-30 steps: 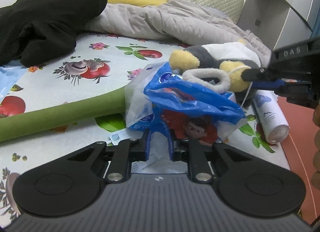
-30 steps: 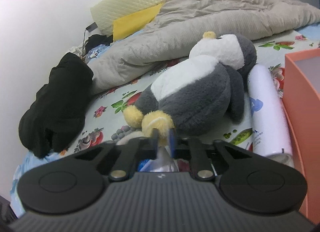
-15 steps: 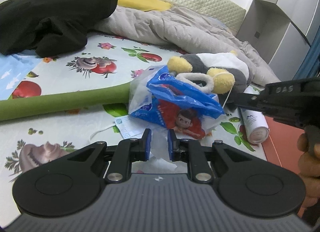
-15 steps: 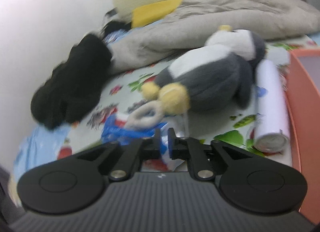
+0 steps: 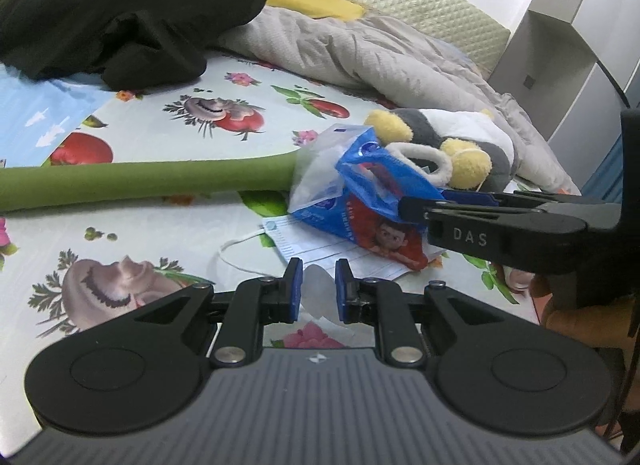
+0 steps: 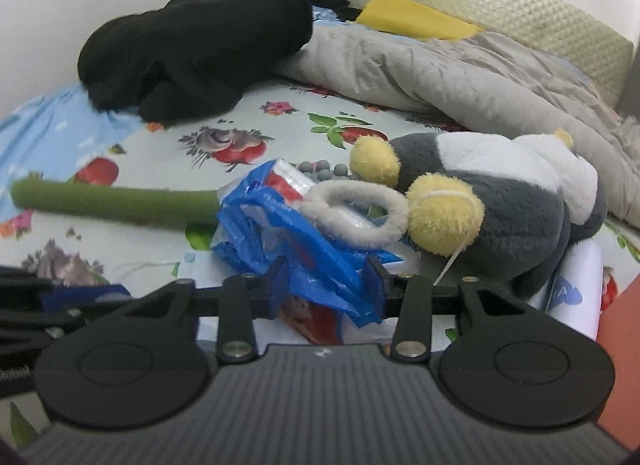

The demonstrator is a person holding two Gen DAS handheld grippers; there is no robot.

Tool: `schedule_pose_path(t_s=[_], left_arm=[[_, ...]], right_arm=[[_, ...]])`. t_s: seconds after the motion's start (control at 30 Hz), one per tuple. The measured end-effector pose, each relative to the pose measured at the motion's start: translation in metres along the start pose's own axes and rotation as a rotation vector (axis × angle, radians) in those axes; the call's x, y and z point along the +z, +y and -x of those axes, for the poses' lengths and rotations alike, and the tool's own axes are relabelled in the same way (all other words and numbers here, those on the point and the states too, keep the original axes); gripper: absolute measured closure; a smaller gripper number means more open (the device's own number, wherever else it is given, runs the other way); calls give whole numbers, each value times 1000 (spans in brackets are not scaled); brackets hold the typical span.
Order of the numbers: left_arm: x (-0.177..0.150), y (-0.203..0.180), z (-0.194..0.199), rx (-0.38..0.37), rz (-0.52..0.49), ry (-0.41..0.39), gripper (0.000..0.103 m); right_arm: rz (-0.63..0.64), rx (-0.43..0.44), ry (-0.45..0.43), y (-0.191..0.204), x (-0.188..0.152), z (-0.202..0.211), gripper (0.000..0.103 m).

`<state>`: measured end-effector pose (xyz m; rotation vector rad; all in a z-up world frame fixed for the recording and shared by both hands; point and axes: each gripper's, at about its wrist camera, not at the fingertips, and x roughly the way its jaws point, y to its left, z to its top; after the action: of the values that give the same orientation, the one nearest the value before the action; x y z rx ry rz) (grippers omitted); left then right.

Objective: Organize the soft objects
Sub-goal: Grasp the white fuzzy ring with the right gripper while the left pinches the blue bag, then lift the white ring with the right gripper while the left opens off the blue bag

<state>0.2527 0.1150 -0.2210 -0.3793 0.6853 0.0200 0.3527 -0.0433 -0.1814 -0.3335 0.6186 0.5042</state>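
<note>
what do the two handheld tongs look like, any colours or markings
Both tongs, left and right, are matte black with ribbed grey bodies, round side discs, silver pivot screws and blue finger pads. The right one's side carries "DAS" lettering. No sleeve is visible.

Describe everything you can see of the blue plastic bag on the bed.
The blue plastic bag is crinkled, thin and glossy, partly clear, with a red cartoon-printed packet inside. It lies slumped on the fruit-print sheet, over a face mask, against the green foam tube's end. A fuzzy white ring rests on it. The right hand-held gripper, just opened, straddles its folds.
</note>
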Motion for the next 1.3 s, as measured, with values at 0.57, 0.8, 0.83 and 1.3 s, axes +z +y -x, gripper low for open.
schedule_pose_path(t_s=[0.57, 0.8, 0.83, 1.3], left_arm=[[3, 2, 42, 0, 27, -24, 83], [-2, 5, 75, 5, 29, -26, 83], [-3, 6, 78, 5, 30, -23, 83], [-29, 11, 119, -14, 24, 50, 83]], right_arm=[[-264, 156, 51, -4, 2, 57, 96], [-374, 146, 105, -6, -19, 79, 96], [-391, 134, 120, -6, -25, 83, 96], [-537, 73, 164, 3, -81, 131, 71]])
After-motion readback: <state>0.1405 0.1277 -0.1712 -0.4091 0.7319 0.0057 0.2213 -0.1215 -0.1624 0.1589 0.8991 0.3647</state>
